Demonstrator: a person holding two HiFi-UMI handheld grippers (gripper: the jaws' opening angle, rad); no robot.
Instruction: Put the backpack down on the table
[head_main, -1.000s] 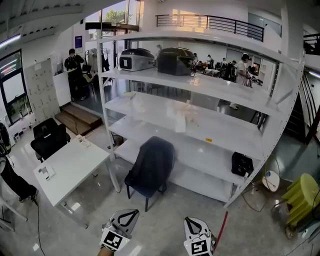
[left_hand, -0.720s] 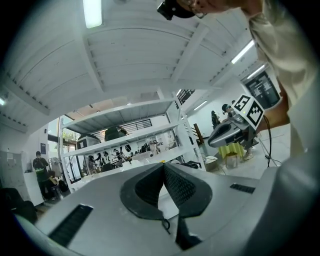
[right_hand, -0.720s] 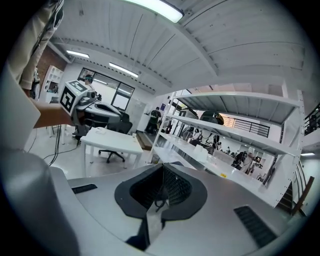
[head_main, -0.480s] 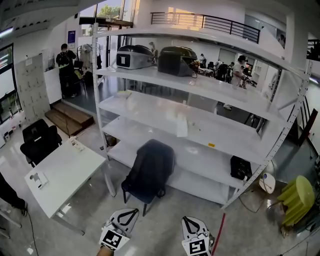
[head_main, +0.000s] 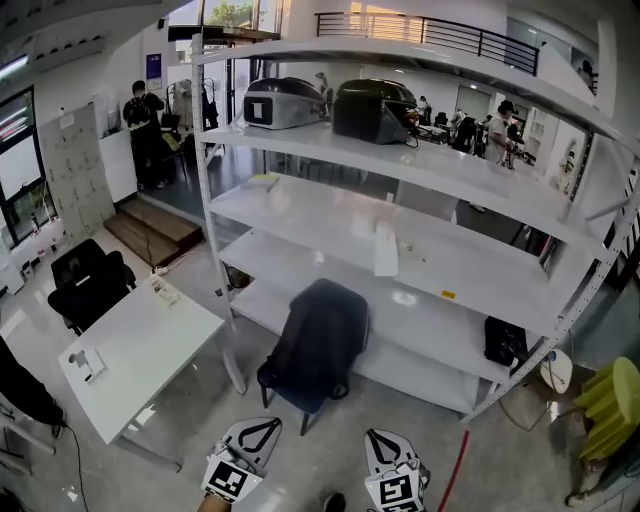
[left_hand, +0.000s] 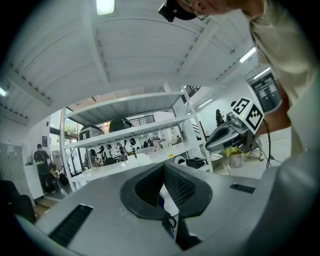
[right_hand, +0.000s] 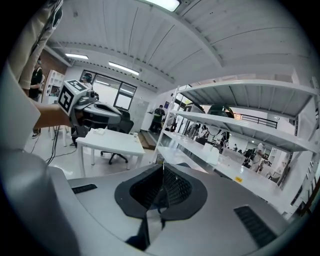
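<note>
A dark backpack (head_main: 322, 338) rests upright on a small dark chair in front of the white shelving, in the middle of the head view. The white table (head_main: 140, 345) stands to its left, with small items on it. My left gripper (head_main: 262, 426) and right gripper (head_main: 378, 438) show at the bottom edge, well short of the backpack, both shut and holding nothing. In the left gripper view the ribbed pads (left_hand: 175, 186) meet with nothing between them. The right gripper view likewise shows closed pads (right_hand: 172, 189), with the table (right_hand: 112, 141) beyond.
Tall white shelving (head_main: 430, 265) fills the back; two dark cases sit on its upper shelf and a black bag (head_main: 505, 343) on a lower one. A black office chair (head_main: 88, 282) stands left of the table, a yellow stool (head_main: 612, 395) at the right. People stand far behind.
The head view has drawn nearer to the shelving, and the backpack sits slightly further right and larger. Both grippers stay shut at the bottom edge, carried forward with the person.
</note>
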